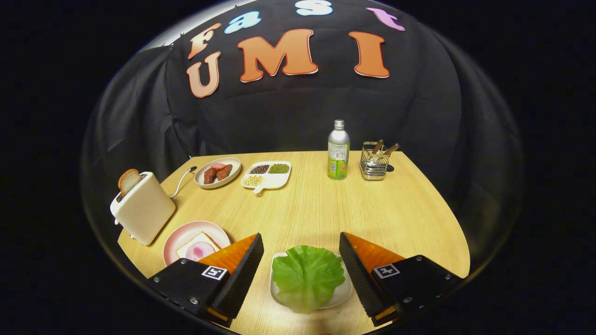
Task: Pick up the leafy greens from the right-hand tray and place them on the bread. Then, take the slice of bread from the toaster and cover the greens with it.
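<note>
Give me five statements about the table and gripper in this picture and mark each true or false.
1. The gripper is open, with the leafy green between its fingers. True.
2. The toaster is empty. False: a bread slice sticks out of its top.
3. The pink plate holds bread with a ham slice. True.
4. The bottle lies on its side. False: it stands upright.
5. The leafy green lies on a white tray. True.

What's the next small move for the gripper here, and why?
Probably lower the gripper and close on the lettuce leaf. The fingers stand open on either side of the leaf, which lies untouched on its white tray; the bread on the pink plate has no greens yet.
</note>
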